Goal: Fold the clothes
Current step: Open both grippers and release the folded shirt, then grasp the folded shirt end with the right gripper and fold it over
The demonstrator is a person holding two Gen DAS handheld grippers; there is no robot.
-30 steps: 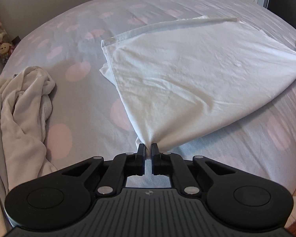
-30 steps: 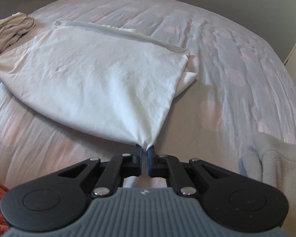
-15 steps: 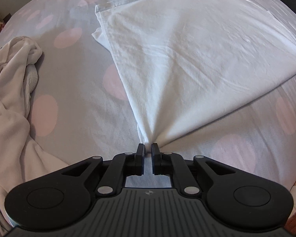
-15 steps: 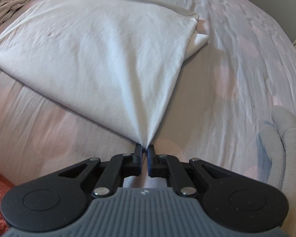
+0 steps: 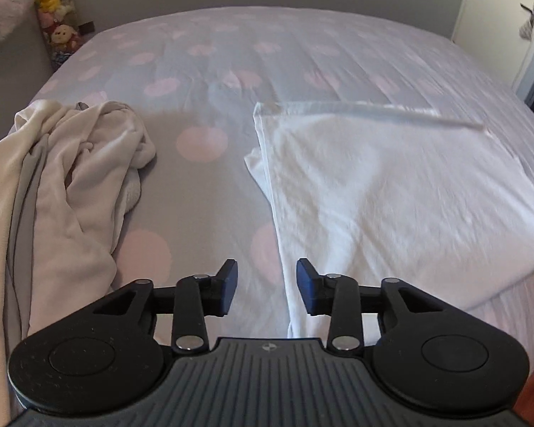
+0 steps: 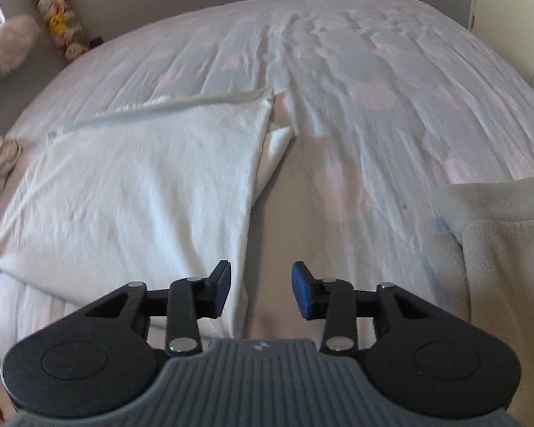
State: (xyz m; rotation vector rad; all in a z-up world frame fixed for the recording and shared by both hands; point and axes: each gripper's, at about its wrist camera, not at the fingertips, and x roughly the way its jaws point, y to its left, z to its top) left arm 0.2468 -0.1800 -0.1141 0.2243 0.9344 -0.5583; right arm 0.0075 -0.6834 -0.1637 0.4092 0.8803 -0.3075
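Observation:
A white cloth [image 5: 384, 192] lies spread flat on the bed, folded over, with its hemmed edge at the far side. In the right wrist view the white cloth [image 6: 149, 181] fills the left half. My left gripper [image 5: 267, 286] is open and empty, just above the cloth's near left corner. My right gripper [image 6: 261, 290] is open and empty, just above the cloth's near right edge.
The bed [image 5: 203, 71] has a grey sheet with pink dots. A cream garment pile [image 5: 64, 178] lies left of the cloth. A grey fleece garment [image 6: 498, 249] lies at the right. Plush toys [image 5: 55, 10] stand by the far left wall.
Both grippers have opened and let go of the cloth's near corners. The cloth now lies flat on the bed. Both grippers have pulled back and tilted up.

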